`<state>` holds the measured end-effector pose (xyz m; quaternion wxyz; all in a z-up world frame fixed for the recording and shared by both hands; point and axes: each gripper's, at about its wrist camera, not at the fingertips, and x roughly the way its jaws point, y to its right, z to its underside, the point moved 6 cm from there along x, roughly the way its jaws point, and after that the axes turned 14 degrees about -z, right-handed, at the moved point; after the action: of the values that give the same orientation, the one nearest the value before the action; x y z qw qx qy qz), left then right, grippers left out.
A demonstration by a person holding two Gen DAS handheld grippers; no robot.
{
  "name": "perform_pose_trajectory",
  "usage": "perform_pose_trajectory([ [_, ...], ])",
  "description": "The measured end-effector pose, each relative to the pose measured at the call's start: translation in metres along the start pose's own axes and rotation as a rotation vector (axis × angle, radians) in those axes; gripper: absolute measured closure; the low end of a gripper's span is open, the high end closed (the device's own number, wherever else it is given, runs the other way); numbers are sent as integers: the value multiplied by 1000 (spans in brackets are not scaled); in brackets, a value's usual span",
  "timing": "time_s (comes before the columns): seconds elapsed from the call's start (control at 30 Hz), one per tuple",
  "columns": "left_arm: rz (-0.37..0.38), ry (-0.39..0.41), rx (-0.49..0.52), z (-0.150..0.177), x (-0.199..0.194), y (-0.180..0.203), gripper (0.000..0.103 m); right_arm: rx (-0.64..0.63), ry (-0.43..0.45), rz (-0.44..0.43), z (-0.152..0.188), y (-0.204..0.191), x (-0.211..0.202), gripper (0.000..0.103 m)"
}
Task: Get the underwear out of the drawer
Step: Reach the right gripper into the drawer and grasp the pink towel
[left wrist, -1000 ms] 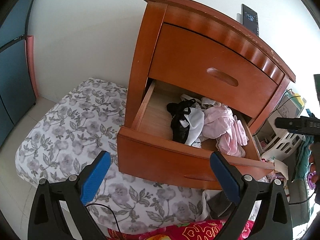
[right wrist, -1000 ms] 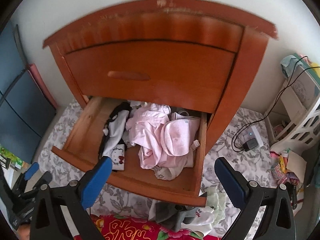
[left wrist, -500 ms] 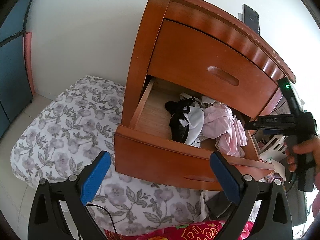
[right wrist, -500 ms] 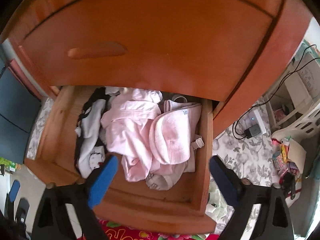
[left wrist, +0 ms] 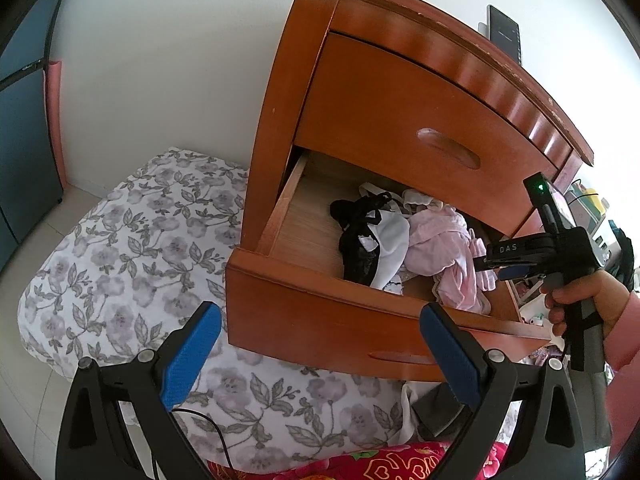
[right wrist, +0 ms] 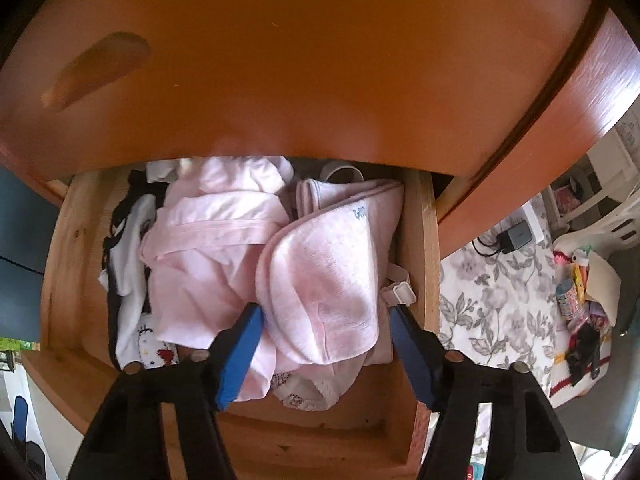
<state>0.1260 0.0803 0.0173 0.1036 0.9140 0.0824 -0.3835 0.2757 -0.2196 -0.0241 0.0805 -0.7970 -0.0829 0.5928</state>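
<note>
Down into the open lower drawer (right wrist: 416, 240) of the orange-brown wooden nightstand (left wrist: 400, 92) your right gripper (right wrist: 324, 344) has dropped since a second ago, its blue pads closing around the folded pale-pink cotton underwear (right wrist: 324, 280), not yet visibly pinching. Your left gripper (left wrist: 320, 352) hangs wide and empty outside the drawer front. Closing now may snag the bigger pink garment (right wrist: 208, 248) or the white strap buckle (right wrist: 400, 292) beside it. "DAS" shows on the right tool's body; the small blue print on the underwear is unreadable.
</note>
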Motion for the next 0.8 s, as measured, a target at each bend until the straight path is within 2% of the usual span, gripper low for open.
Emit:
perform_pose_trajectory([
  [0.07, 0, -4, 6, 1, 1, 2, 4, 12, 1, -14, -1, 4, 2, 41],
  [0.2, 1, -7, 12, 2, 1, 4, 4, 24, 16, -30, -2, 9, 2, 66],
  [0.27, 1, -8, 12, 2, 1, 4, 4, 24, 27, -34, -2, 12, 1, 71],
  [0.33, 1, -8, 13, 2, 0, 4, 4, 27, 38, -32, -1, 13, -1, 82],
  [0.43, 1, -6, 12, 2, 0, 4, 4, 23, 62, -31, 0, 15, -9, 92],
  [0.5, 1, -6, 12, 2, -2, 4, 4, 16, 76, -30, -1, 17, -17, 94],
  [0.53, 2, -5, 12, 2, -3, 5, 4, 12, 85, -31, 0, 18, -22, 100],
  [0.8, 23, -2, 23, 3, -14, 12, 4, -3, 140, -25, 4, 18, -54, 100],
])
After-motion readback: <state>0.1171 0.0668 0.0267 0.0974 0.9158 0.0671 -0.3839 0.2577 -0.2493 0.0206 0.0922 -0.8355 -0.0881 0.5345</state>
